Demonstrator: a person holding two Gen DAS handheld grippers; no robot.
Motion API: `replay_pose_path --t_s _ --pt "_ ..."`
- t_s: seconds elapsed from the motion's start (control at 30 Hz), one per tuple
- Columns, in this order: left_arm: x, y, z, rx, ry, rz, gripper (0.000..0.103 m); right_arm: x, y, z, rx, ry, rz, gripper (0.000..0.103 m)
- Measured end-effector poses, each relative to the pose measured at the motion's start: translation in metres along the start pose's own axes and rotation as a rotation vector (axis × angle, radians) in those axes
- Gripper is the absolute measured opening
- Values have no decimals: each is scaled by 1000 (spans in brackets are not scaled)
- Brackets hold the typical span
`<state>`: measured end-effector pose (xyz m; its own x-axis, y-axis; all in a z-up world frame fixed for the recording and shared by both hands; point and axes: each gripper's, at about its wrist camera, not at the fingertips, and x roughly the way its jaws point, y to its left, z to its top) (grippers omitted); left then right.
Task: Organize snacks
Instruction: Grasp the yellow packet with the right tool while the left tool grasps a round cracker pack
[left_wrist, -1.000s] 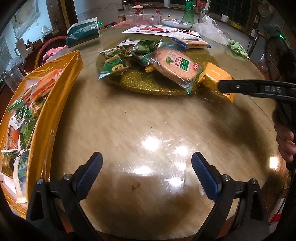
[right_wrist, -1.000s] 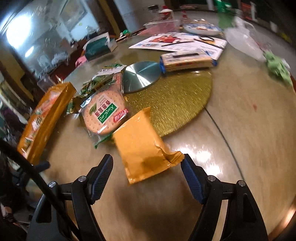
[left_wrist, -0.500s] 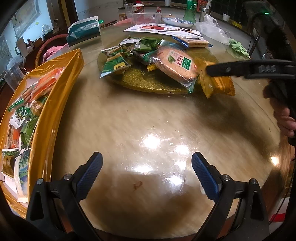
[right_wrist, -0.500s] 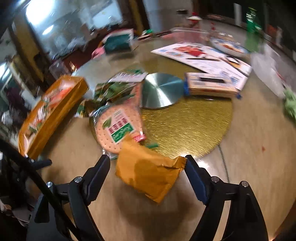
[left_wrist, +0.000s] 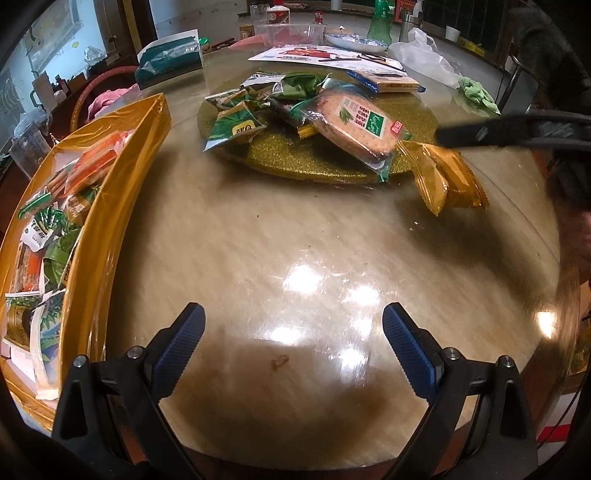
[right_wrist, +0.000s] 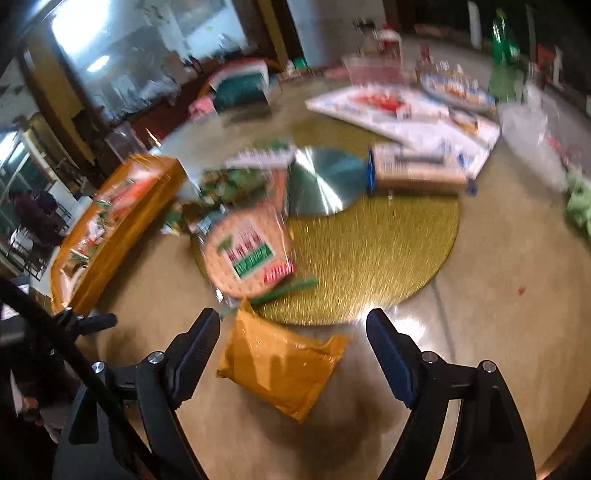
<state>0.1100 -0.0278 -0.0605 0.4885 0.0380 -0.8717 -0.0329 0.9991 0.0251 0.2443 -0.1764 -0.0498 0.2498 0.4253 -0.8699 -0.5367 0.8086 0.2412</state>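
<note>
An orange snack packet (left_wrist: 445, 179) lies on the table just off the gold mat's (left_wrist: 317, 162) near right edge; in the right wrist view it (right_wrist: 280, 369) lies between my right gripper's open fingers, nearer the left one. My right gripper (right_wrist: 293, 347) is open, above the packet. A round cracker pack (left_wrist: 354, 125) and several green snack bags (left_wrist: 236, 125) lie on the mat. The orange tray (left_wrist: 107, 206) at the left holds several snacks. My left gripper (left_wrist: 293, 343) is open and empty over bare table.
A boxed cracker pack (left_wrist: 386, 79), papers (left_wrist: 325, 55), a white plastic bag (left_wrist: 424, 55) and a green cloth (left_wrist: 476, 98) lie at the back and right. A silver disc (right_wrist: 325, 181) sits on the mat. The table edge runs close on the right.
My right gripper has swung left and drawn back, so the orange packet now sits lower between its fingers. The packet has shifted off the mat's edge. My left gripper has not moved.
</note>
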Motion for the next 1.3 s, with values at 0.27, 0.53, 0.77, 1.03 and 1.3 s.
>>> replay_pose_path --t_s 0.27,0.53,0.77,1.03,1.3 --pt "-1 3 -1 -12 0 7 97 10 14 -19 215 -45 -53 82" --pt "3 3 8 -46 6 3 96 -12 15 -66 207 -126 -174 70" --pt "19 -10 55 -207 11 -90 96 -44 2 -125 271 -185 -312 70" --pt "43 -23 136 -402 -16 -12 96 -46 8 -132 282 -222 -337 70" --pt "88 -37 162 -404 117 129 97 -47 9 -138 273 -241 -335 70"
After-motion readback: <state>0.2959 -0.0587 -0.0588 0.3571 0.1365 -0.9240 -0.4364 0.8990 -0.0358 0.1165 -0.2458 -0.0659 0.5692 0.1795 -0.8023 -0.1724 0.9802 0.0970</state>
